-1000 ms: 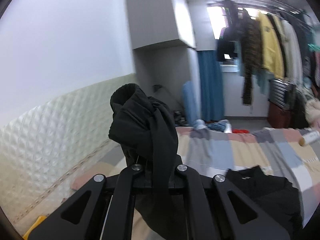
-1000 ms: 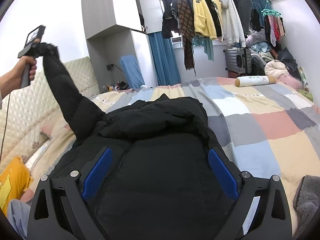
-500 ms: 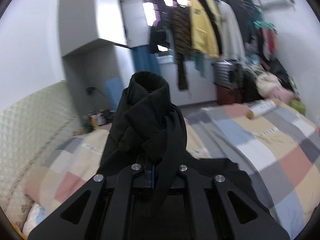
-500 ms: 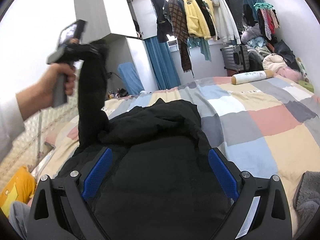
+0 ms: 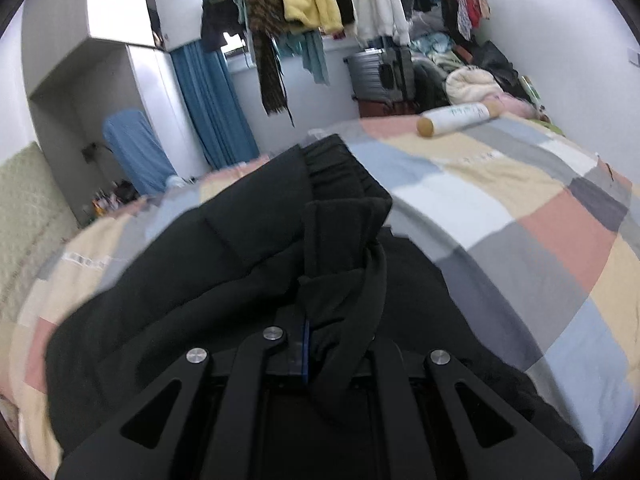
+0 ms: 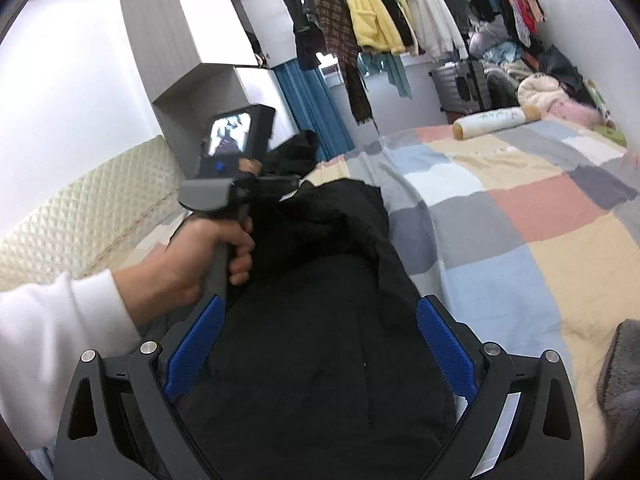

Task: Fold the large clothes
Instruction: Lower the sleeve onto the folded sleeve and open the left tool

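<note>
A large black padded jacket [image 6: 320, 320] lies on the checked bedspread [image 6: 540, 208]. My left gripper [image 5: 316, 340] is shut on the jacket's black sleeve [image 5: 344, 216] near its ribbed cuff and holds it low over the jacket body [image 5: 180, 300]. In the right wrist view the left gripper [image 6: 276, 180] shows in a hand, with the sleeve bunched at its tip. My right gripper [image 6: 320, 344] is open and empty, its blue pads [image 6: 444, 344] spread wide above the jacket's lower part.
A white rolled bolster [image 5: 460, 118] lies at the bed's far end. A rack of hanging clothes [image 6: 380, 12] and a suitcase [image 6: 464, 84] stand beyond. A quilted headboard [image 6: 80, 200] is at the left. A grey fleece item [image 6: 620, 380] lies at the right edge.
My left gripper has swung the sleeve from high at the left down and across onto the jacket body. The right gripper has stayed open above the jacket.
</note>
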A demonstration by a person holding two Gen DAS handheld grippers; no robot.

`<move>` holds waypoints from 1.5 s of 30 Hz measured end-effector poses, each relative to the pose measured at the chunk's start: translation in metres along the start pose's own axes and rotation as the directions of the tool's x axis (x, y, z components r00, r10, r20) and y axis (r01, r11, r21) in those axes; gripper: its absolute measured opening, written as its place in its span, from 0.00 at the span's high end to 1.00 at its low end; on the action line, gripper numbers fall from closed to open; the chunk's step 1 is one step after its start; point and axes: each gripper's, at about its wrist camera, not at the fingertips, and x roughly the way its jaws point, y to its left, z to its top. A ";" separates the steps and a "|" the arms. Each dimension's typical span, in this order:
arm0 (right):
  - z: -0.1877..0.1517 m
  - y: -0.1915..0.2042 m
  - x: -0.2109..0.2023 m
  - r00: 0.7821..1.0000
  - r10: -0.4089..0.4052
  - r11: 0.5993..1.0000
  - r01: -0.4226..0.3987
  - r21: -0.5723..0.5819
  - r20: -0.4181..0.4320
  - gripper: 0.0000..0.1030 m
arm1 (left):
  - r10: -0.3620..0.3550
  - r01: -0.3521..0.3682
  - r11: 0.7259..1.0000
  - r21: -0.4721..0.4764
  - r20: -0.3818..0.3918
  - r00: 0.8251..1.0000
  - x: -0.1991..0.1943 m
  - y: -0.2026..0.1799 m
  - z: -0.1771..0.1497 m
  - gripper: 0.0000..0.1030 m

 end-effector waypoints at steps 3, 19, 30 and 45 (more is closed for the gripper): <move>-0.001 -0.001 0.010 1.000 -0.003 1.000 0.003 0.001 -0.024 0.05 | -0.007 0.006 1.000 -0.012 -0.043 0.999 0.019 -0.004 -0.013 0.94; -0.009 0.012 0.028 0.996 -0.056 0.998 0.052 -0.044 -0.076 0.05 | -0.057 0.044 0.995 -0.092 -0.154 0.986 0.009 -0.002 -0.016 0.88; -0.007 0.027 0.010 0.998 -0.044 0.996 0.041 -0.076 -0.037 0.05 | -0.063 0.061 0.991 -0.121 -0.016 0.998 -0.080 0.033 -0.023 0.03; -0.005 0.054 0.019 0.999 -0.019 0.991 0.014 -0.130 -0.042 0.05 | 0.055 -0.034 0.967 -0.252 0.077 0.995 -0.197 0.142 -0.075 0.02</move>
